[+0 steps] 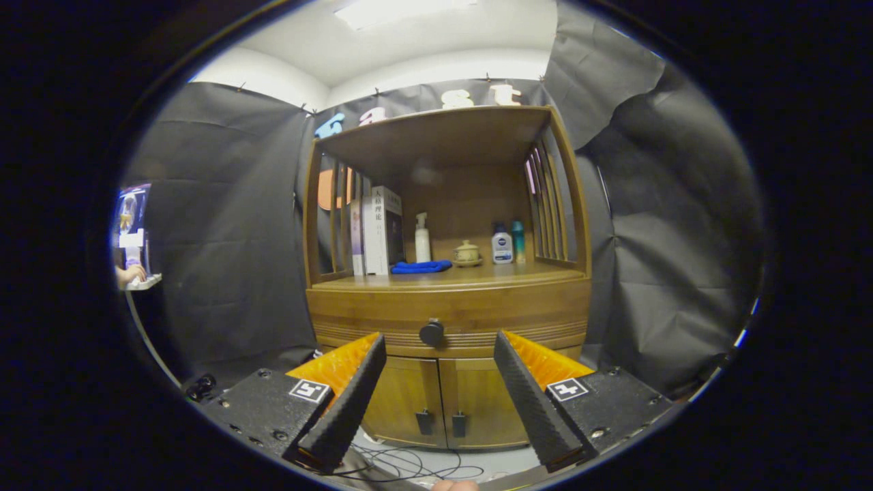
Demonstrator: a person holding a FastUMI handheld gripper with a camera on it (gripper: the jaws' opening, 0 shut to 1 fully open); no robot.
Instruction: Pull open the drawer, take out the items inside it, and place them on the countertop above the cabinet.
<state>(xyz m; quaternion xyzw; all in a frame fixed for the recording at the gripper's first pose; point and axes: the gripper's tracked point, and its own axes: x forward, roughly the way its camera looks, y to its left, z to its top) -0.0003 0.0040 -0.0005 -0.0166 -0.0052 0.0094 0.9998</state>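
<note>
gripper (440, 354): fingers spread wide apart, nothing between them, just hanging in front of the cabinet

fingers (348, 402): 2 black ribbed pads with orange backs, tips level with the bottom edge of the drawer front

drawer (447, 315): fully closed, so no clue what's inside it; it sits right under the countertop and above the 2 doors

knob (432, 333): round and dark, middle of the drawer front, just beyond the fingertips and about centred between them, not touched

cabinet (447, 273): wooden, slatted sides, a roof shelf on top

countertop (477, 276): the open shelf-like table surface above the drawer, already carrying a few things

books (377, 230): a few standing upright at the left end

blue cloth (421, 267): folded flat, just beside the books

pump bottle (423, 239): white, standing right behind the cloth

small lidded pot (466, 252): on a saucer, about mid shelf

2 bottles (508, 243): 1 white with a blue cap, 1 teal, side by side at the right

lower doors (443, 402): 2, both shut, each with a small dark handle

cables (416, 467): loose on the floor under the cabinet
</note>
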